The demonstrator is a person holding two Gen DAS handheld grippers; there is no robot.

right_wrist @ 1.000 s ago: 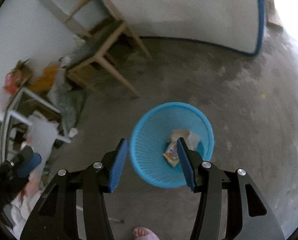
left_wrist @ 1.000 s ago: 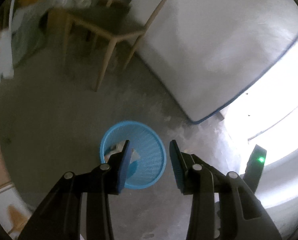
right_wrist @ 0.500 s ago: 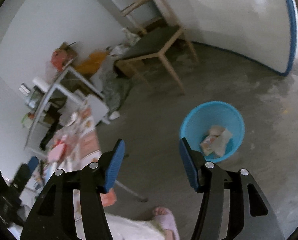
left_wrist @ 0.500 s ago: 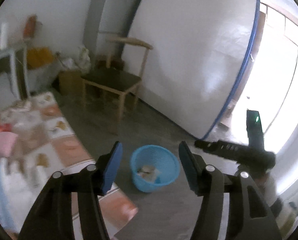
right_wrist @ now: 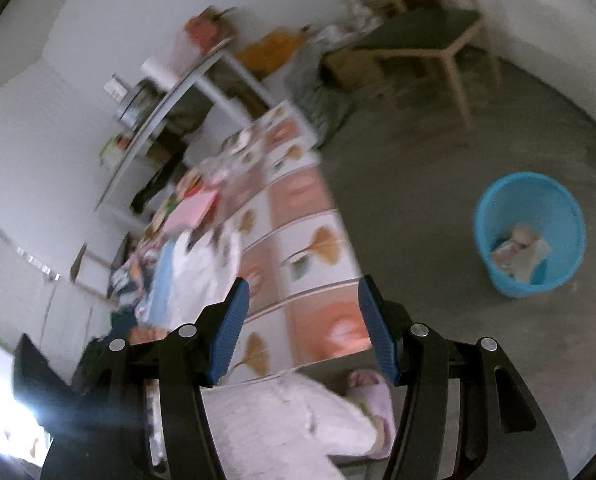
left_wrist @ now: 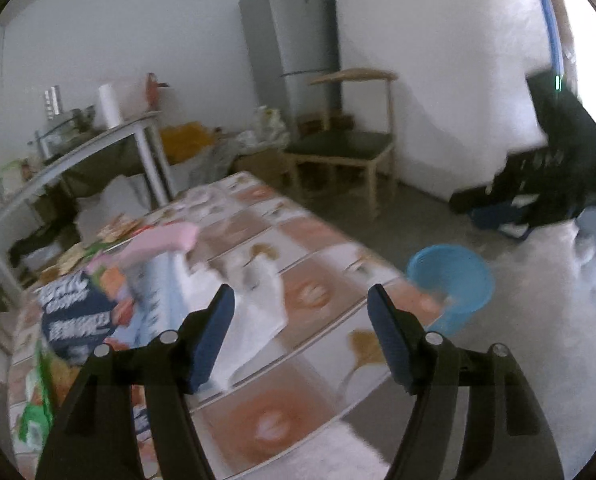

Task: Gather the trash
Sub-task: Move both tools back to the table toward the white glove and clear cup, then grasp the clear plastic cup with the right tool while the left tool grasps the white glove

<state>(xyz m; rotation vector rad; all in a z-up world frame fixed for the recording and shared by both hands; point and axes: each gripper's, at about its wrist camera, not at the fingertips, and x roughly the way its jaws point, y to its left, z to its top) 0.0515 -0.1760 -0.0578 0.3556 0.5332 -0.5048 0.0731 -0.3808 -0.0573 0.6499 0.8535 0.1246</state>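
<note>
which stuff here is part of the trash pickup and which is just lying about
Job:
blue basket, some trash already inside
wrappers and packets on the patterned table
left gripper and right gripper, both open and empty

Lying about:
wooden chair
grey fridge
white shelf with paper roll

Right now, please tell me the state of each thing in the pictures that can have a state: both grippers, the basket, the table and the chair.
left gripper: open, holding nothing.
right gripper: open, holding nothing.
blue basket: upright on the floor, some paper trash inside.
table: cluttered with packets and papers at one end.
white plastic bag: lying crumpled on the table.
chair: upright, seat unoccupied.
</note>
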